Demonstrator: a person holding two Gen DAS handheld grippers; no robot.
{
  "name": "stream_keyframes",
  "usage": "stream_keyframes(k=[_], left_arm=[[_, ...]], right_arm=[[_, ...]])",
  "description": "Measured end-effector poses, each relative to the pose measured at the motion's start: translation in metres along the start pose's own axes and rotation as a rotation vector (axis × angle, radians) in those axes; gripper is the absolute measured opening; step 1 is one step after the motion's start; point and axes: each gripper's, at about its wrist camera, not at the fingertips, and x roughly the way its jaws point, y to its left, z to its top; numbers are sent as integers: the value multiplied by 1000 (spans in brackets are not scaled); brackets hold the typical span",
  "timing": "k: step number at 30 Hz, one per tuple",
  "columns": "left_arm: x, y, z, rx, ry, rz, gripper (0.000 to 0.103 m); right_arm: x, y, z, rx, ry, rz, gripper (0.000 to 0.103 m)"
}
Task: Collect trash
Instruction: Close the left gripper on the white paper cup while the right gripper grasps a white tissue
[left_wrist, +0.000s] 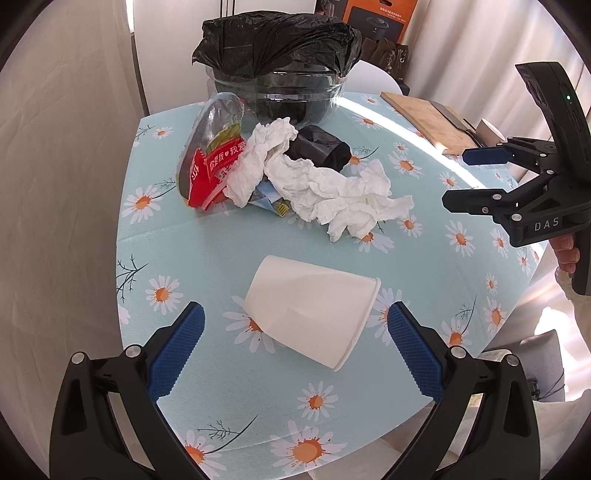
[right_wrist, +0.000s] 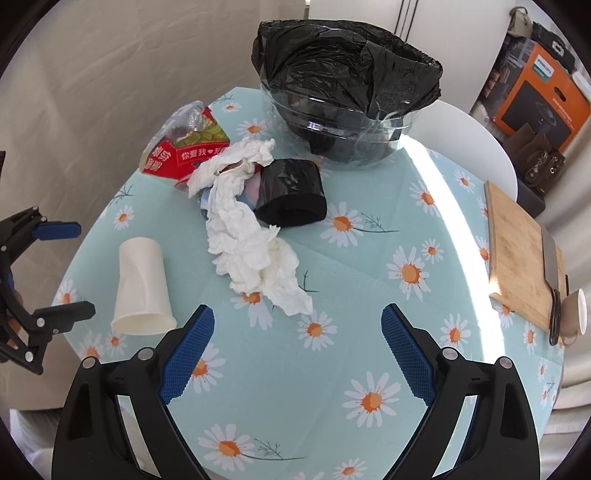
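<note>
We work over a desk (right_wrist: 369, 295) under a daisy-print cloth. At its far edge stands the clear bin lined with a black bag (right_wrist: 343, 74), mouth up and ready for what we collect, and nothing visible has gone in yet as far as we can judge. To the right lies a wooden cutting board (right_wrist: 517, 251), apart from the litter. In the middle sprawls crumpled white tissue (right_wrist: 247, 236), draped over a red snack wrapper (right_wrist: 184, 155) and touching a roll of black bags (right_wrist: 291, 192). Nearest us, a white paper cup (left_wrist: 310, 310) lies on its side. Our left hand-held gripper (left_wrist: 295, 343) hovers with jaws spread wide on either side of the cup, seemingly lined up to take it first. Our right hand-held gripper (right_wrist: 295, 350) also stands open, holding nothing, just short of the tissue.
</note>
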Motion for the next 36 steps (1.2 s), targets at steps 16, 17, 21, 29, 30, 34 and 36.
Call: stream_keyframes(k=[16, 17, 21, 29, 30, 34, 36], left_arm=[[45, 4, -15, 16, 53, -47, 97], [48, 5, -15, 23, 58, -51, 97], [59, 7, -11, 14, 64, -48, 97], [75, 6, 2, 18, 67, -80, 97], [77, 6, 4, 24, 69, -82, 97], [87, 7, 5, 34, 88, -105, 97], [91, 8, 5, 25, 106, -115, 97]], right_arm=[[49, -1, -3, -98, 85, 13, 87], [53, 0, -1, -101, 89, 18, 87], [68, 5, 10, -139, 96, 47, 87], [93, 19, 35, -204, 114, 95, 87], [94, 21, 37, -212, 113, 108, 87], [101, 24, 45, -208, 101, 153, 84], [106, 24, 47, -190, 122, 205, 60]])
